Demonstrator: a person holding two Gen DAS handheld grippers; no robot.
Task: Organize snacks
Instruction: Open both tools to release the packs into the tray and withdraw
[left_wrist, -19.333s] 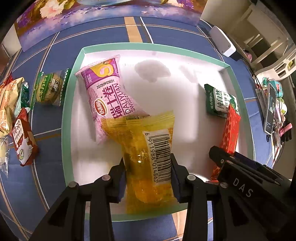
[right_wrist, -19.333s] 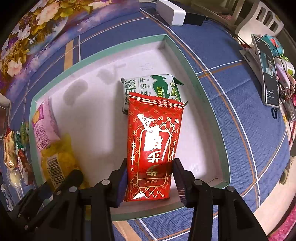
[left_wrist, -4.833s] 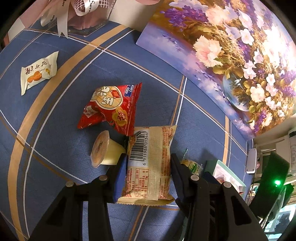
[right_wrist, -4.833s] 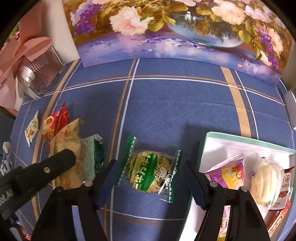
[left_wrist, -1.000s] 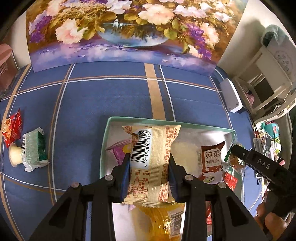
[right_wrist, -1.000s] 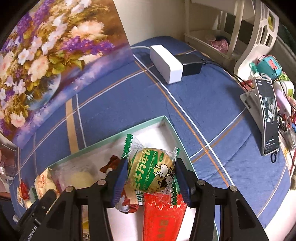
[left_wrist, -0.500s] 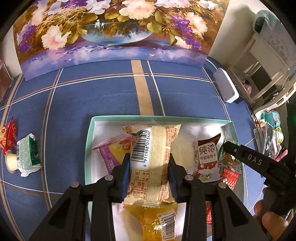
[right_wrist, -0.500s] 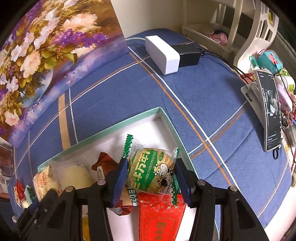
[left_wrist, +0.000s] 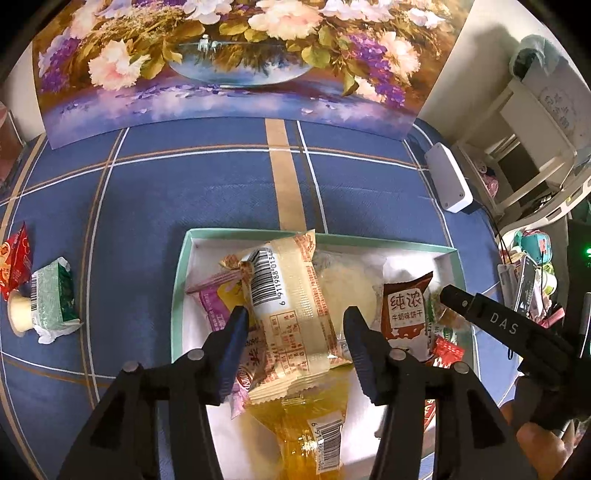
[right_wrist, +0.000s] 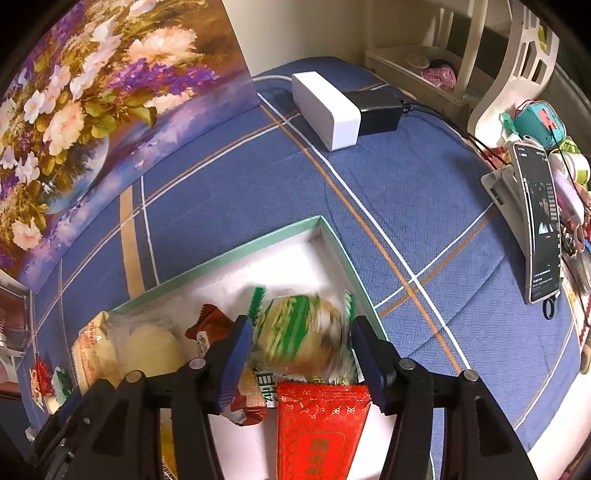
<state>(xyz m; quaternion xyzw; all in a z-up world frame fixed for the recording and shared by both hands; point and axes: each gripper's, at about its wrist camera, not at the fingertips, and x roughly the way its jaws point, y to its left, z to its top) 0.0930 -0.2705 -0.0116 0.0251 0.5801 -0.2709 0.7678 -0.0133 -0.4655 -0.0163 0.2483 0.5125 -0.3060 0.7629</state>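
1. The left gripper (left_wrist: 295, 339) is hovering over the tray (left_wrist: 179, 288) with its fingers (left_wrist: 232, 345) spread; the cream snack pack (left_wrist: 291, 314) is lying loose between them, on top of the other packets.
2. The right gripper (right_wrist: 301, 354) is also standing open; the green-striped cake pack (right_wrist: 301, 332) between its fingers (right_wrist: 236, 354) is motion-blurred, apparently dropping into the tray (right_wrist: 334, 240).
3. Judged handling: both packs are looking light, soft and crushable, with slick film wrappers. Grip across the short sides, at mid-length, with gentle pressure.
4. Readable writing: the barcode on the cream pack is showing "6 911988 0134". The brown biscuit pack (left_wrist: 406, 312), right of the left fingers, is reading "纯浓 牛奶味饼干". The right gripper body is carrying "DAS".
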